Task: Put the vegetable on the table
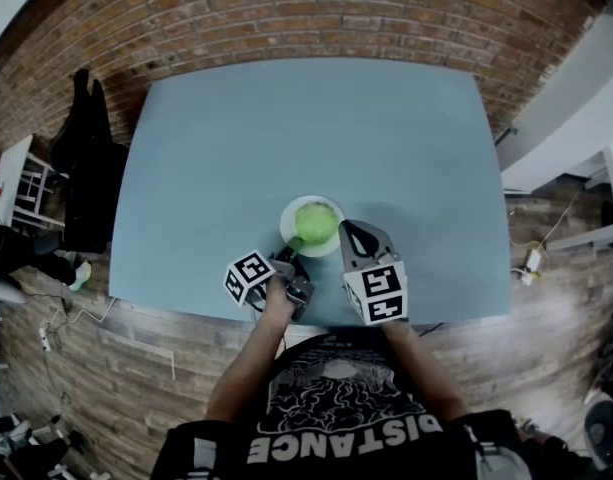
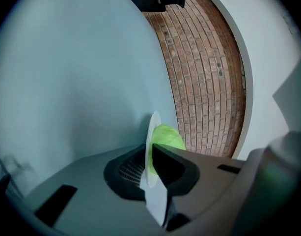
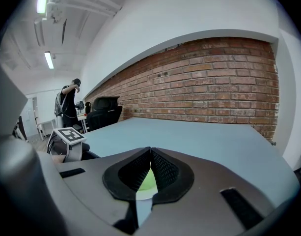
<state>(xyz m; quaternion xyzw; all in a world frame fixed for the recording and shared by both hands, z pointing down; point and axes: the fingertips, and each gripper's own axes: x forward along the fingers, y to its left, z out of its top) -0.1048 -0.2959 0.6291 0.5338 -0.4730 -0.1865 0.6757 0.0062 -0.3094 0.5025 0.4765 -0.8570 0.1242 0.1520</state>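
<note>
By the desk (image 1: 286, 128) edge nearest us, left fingers (image 2: 125, 168) pinch the plate (image 1: 284, 223) bearing the vegetable (image 1: 316, 224); right fingers (image 3: 130, 173) closed, empty.

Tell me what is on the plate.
A green vegetable lies on the plate and covers most of it. The left gripper is clamped on the near rim. The plate's middle, under the vegetable, cannot be seen.

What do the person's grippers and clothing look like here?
Both the left gripper and right gripper are grey, with black ribbed pads on the jaws and a white cube bearing black square markers. The person wears a black T-shirt with white print.
</note>
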